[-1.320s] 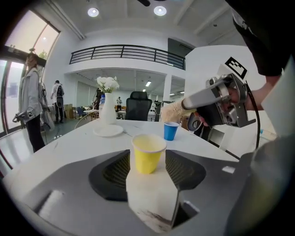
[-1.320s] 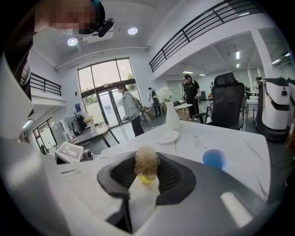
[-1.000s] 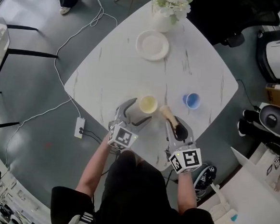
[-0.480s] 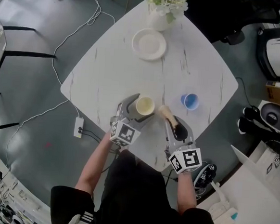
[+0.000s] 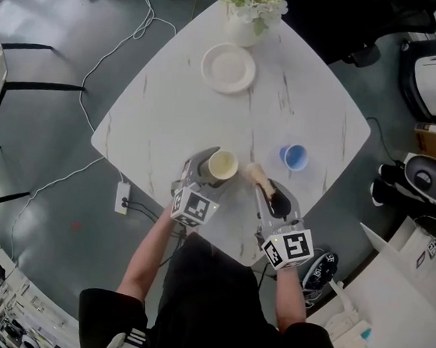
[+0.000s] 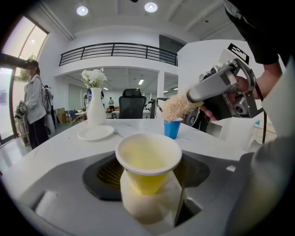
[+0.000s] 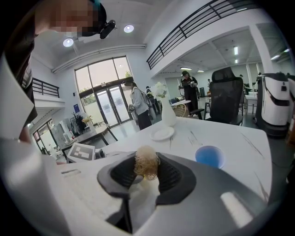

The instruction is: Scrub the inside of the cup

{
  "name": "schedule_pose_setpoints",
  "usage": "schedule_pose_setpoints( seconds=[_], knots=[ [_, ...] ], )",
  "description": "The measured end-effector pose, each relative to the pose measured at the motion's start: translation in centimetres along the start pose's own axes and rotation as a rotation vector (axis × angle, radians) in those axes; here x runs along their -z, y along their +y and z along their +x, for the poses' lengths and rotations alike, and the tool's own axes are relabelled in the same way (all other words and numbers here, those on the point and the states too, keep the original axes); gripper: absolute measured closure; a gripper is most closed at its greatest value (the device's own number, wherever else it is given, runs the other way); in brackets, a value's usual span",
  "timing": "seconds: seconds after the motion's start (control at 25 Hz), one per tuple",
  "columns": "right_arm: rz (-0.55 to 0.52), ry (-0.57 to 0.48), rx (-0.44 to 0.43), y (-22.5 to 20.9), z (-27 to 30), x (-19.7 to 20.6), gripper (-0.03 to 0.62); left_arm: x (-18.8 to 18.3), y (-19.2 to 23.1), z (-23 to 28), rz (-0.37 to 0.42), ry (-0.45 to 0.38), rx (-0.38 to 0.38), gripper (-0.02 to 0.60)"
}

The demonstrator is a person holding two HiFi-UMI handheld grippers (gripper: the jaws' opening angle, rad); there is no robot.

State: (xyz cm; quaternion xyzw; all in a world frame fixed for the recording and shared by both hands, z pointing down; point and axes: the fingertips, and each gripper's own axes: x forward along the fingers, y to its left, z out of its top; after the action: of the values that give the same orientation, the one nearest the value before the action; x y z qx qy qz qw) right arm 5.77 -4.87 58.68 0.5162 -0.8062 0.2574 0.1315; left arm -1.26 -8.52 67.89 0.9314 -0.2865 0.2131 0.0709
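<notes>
Because scrubbing needs a cup that cannot skid or tip, we set the left tool [image 5: 217, 167] around the yellow cup [image 6: 147, 159]. The cup appears to stand upright on the bench [image 5: 314, 102] near our edge, its mouth facing up. The left tool's jaws have just been closing with the cup between them, and the pads seem to bear on its wall just under the rim. We judge this a light hold, since a thin wall would buckle under more. The right tool [image 5: 263, 186] is clamped on a straw-coloured scrubber [image 7: 146, 167]. Its tuft sticks out past the tips so that it, not the jaws, can go down inside. It hangs just beside the cup's rim, apart from it and tilted downward. A blue cup [image 5: 297, 156] sits off to the right, out of the path. Scrubbing has not yet begun.
</notes>
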Motion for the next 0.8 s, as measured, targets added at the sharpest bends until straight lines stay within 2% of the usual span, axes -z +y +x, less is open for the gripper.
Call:
schedule_pose_setpoints(
  seconds=[0.28, 0.48, 0.8],
  knots=[
    [-0.009, -0.009, -0.001, 0.4, -0.6, -0.4, 0.484, -0.8, -0.2, -0.6, 0.016, -0.004, -0.002, 0.256],
    [-0.028, -0.037, -0.009, 1.1, -1.3, -1.8, 0.484, -1.9, -0.6, -1.3, 0.055, 0.002, 0.007, 0.259],
    [-0.087, -0.086, -0.095, 5.0, -2.9, -4.8, 0.484, -4.9, -1.5, -4.3, 0.105, 0.002, -0.015, 0.259]
  ],
)
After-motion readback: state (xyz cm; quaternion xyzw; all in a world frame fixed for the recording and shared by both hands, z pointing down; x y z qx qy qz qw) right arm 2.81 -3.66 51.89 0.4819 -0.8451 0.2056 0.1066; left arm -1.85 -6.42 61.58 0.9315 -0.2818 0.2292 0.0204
